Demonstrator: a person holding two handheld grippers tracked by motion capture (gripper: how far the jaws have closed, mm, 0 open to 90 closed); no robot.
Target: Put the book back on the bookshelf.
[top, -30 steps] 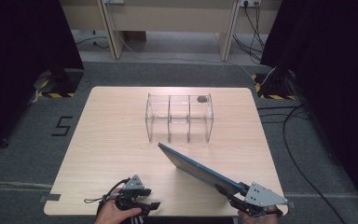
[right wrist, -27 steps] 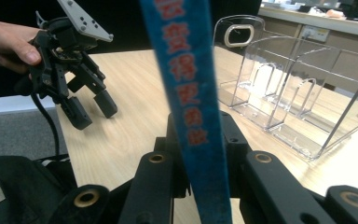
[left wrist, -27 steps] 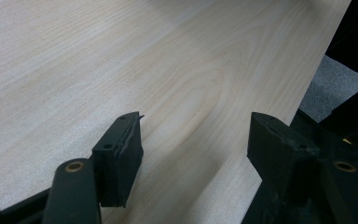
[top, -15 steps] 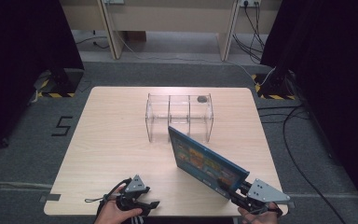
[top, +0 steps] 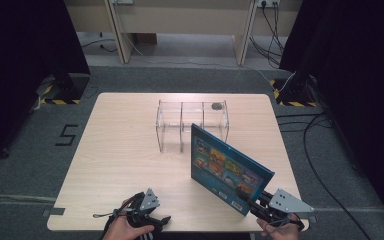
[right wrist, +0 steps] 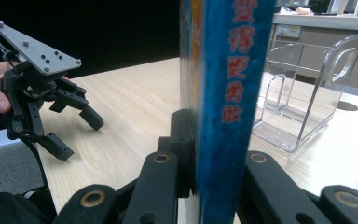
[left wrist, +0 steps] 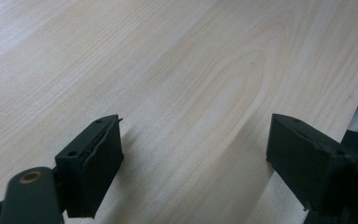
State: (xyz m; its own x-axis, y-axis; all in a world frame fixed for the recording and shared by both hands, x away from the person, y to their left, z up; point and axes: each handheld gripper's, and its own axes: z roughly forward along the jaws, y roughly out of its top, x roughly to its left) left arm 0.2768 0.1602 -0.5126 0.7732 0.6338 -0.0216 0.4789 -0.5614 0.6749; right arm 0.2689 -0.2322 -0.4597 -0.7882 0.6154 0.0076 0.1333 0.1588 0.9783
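A blue picture book [top: 227,170] stands steeply on its lower edge at the table's front right, its cover facing left. My right gripper [top: 254,202] is shut on its near bottom corner. In the right gripper view the book's spine [right wrist: 223,93] rises between the two clamped jaws. At the front left my left gripper [top: 160,220] rests low over the bare wood. Its jaws have just been opening and stand wide apart, with nothing between them [left wrist: 193,158]. The right gripper view shows the left gripper [right wrist: 77,133] from the side, a hand behind it.
A clear acrylic rack [top: 192,125] with three compartments stands at the table's middle back, just behind the book's far top corner. A small dark disc [top: 216,106] lies by the rack's far right corner. Bare wooden tabletop [top: 120,150] spreads to the left.
The book has swung up from a low slant to nearly upright, still in the right gripper. The left hand has kept its place.
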